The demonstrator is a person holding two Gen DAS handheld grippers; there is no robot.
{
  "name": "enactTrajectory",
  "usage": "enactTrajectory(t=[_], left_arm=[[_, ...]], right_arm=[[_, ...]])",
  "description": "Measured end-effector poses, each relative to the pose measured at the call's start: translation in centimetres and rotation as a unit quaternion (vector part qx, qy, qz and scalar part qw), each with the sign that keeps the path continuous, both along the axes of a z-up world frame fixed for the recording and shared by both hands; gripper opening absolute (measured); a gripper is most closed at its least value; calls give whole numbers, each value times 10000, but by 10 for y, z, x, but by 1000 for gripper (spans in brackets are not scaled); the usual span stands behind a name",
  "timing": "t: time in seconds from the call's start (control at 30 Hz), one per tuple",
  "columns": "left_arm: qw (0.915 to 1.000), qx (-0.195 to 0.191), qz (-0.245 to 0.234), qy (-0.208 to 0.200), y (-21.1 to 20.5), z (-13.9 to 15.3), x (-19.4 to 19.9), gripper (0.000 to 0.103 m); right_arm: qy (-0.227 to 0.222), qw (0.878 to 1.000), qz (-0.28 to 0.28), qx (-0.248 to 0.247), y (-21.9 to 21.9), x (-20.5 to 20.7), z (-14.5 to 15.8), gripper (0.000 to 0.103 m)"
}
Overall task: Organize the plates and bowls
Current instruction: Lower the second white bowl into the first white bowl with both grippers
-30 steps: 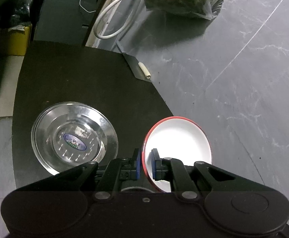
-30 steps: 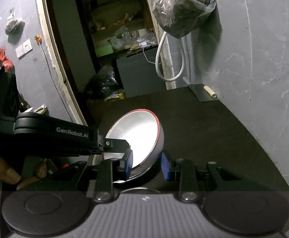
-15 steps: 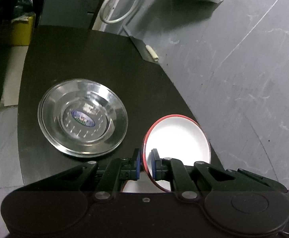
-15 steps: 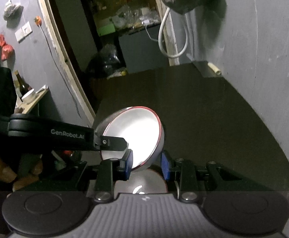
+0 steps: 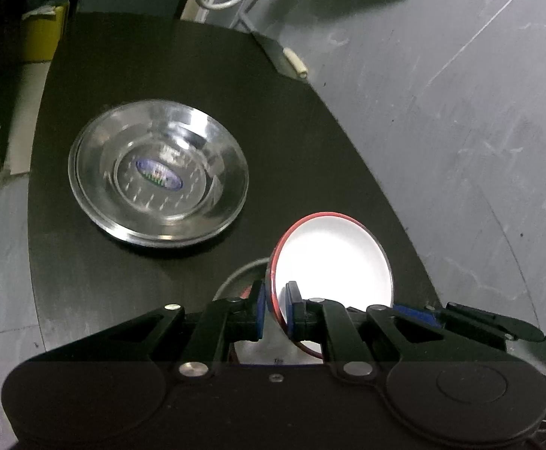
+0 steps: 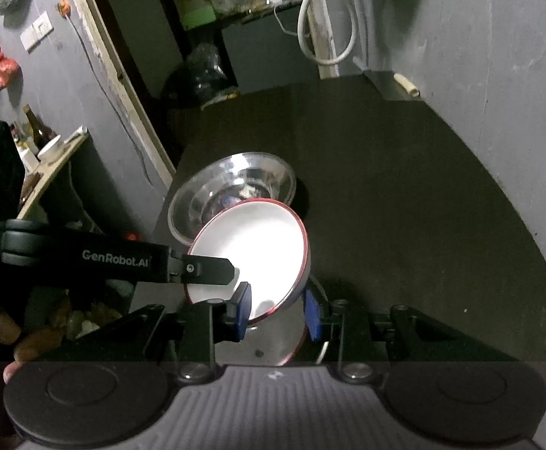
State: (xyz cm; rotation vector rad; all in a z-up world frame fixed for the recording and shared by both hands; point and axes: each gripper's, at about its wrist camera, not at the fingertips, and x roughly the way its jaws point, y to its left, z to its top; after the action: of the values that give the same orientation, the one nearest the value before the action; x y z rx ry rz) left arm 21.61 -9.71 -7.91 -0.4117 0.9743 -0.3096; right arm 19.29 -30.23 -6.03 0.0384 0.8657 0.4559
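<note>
Dark tabletop against a grey wall carries the work. Both grippers share the red-rimmed white bowl point(image 5: 333, 258): the left gripper point(image 5: 274, 309) is pinched nearly shut on its rim, and the right gripper point(image 6: 277, 313) stands a little wider around the opposite edge, likely to steady the tilted bowl. Beyond the fingertips, left, sits the steel plate point(image 5: 158, 178).

White lettering reading "GenRobot.AI" runs along the black arm of the left tool point(image 6: 213, 268) as seen from the right wrist. The steel bowl point(image 5: 158, 172) carries a blue oval sticker at its centre, its print too blurred to read.
</note>
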Motion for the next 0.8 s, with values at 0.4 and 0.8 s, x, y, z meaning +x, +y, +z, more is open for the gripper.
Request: enactTrajectory(t=[0.4, 0.8], left_arm=[[9995, 164, -145, 232, -10, -11, -2, 12], [9988, 230, -161, 394, -12, -14, -7, 14]], right_arm=[[267, 9994, 124, -199, 1, 2, -9, 35], [330, 9990, 245, -197, 0, 0, -10, 35]])
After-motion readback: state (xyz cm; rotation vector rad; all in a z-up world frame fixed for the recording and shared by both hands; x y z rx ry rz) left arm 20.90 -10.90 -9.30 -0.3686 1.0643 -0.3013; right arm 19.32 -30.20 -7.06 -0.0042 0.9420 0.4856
